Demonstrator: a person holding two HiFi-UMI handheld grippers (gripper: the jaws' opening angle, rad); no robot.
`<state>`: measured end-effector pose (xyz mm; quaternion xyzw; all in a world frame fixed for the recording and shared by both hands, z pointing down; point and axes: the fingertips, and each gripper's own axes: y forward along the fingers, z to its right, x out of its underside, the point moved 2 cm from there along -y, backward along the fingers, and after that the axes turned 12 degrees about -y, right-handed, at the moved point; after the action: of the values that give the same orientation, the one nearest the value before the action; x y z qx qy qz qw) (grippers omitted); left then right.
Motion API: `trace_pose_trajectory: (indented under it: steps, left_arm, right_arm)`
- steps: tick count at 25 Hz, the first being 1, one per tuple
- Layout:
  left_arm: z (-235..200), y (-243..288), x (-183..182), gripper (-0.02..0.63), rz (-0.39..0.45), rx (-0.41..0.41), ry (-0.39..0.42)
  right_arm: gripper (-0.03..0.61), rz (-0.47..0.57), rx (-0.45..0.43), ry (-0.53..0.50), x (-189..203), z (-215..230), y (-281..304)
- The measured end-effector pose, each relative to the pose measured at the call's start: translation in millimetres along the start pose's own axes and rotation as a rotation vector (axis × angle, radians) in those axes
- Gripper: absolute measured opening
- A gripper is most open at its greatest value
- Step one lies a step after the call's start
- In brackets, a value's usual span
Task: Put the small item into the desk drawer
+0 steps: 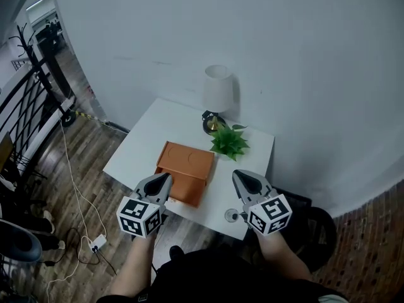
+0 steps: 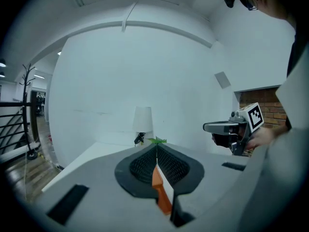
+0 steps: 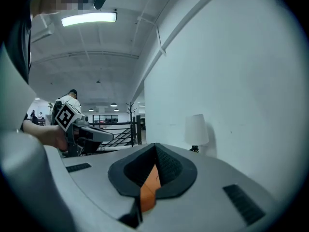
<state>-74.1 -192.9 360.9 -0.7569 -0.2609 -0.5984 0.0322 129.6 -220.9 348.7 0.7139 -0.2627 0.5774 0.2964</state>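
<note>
A white table [image 1: 142, 153] stands against a plain white wall [image 1: 284, 55] on a wooden floor [image 1: 88, 147]; on it sit an orange drawer box [image 1: 186, 164], a white-shaded lamp [image 1: 218, 90] and a green plant [image 1: 230, 142]; a black railing [image 1: 22, 106] and a trailing cable [image 1: 72, 182] lie at the left. The small item [image 1: 231, 216] rests on the table's near edge, just beside the right gripper [image 1: 238, 175], too small to identify; the left gripper [image 1: 167, 177] covers the box's near corner, so its drawer front is hard to read. Both grippers have their jaws pressed together on nothing.
</note>
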Motion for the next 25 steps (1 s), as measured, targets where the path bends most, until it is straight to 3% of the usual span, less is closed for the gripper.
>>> trace_pose_trajectory:
  steps: [8,12,16,19,25]
  left_arm:
    - [9,-8,-42,0.014,0.072,0.041,0.096]
    - [-14,-3,-55,0.014,0.109,-0.002,0.144]
    - [-47,0,-37,0.014,0.114,-0.080,0.105]
    - [-55,3,-10,0.014,0.116,-0.133,0.098]
    - [-59,4,27,0.014,0.105,-0.155,0.020]
  right_arm:
    - [0.003,0.124,0.074,-0.097,-57,-3,10]
    - [0.003,0.161,0.125,-0.106,-66,4,16]
    - [0.003,0.168,0.153,-0.121,-58,1,28]
    - [0.003,0.114,0.176,-0.117,-30,-7,40]
    - [0.003,0.045,0.180,-0.063,9,-23,50]
